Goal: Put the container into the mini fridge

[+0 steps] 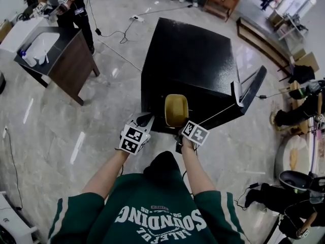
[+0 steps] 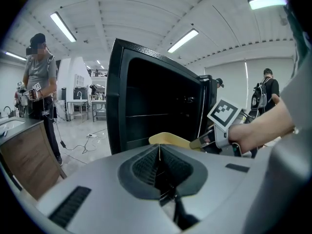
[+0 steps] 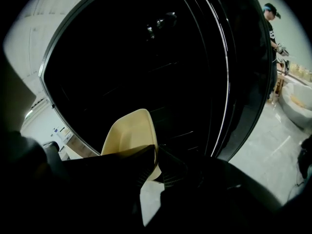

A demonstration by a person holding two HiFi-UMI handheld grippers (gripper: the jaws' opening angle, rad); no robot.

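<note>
A pale yellow container point(image 1: 176, 109) hangs at the front opening of the black mini fridge point(image 1: 193, 55), whose door point(image 1: 251, 93) stands swung open to the right. My right gripper point(image 1: 179, 130) is shut on the container's near rim. In the right gripper view the container point(image 3: 129, 133) tilts toward the dark fridge interior point(image 3: 146, 57), with the right gripper point(image 3: 156, 157) clamped on its edge. My left gripper point(image 1: 144, 120) sits just left of the container, shut and holding nothing. In the left gripper view the left gripper point(image 2: 159, 150) points at the container point(image 2: 168, 139) and the fridge point(image 2: 146, 96).
A dark counter with a white sink point(image 1: 51, 50) stands on the floor at the left, with a person point(image 1: 71, 4) behind it. A power strip and cable point(image 1: 136, 18) lie on the floor beyond the fridge. Other people sit at the right point(image 1: 299, 111).
</note>
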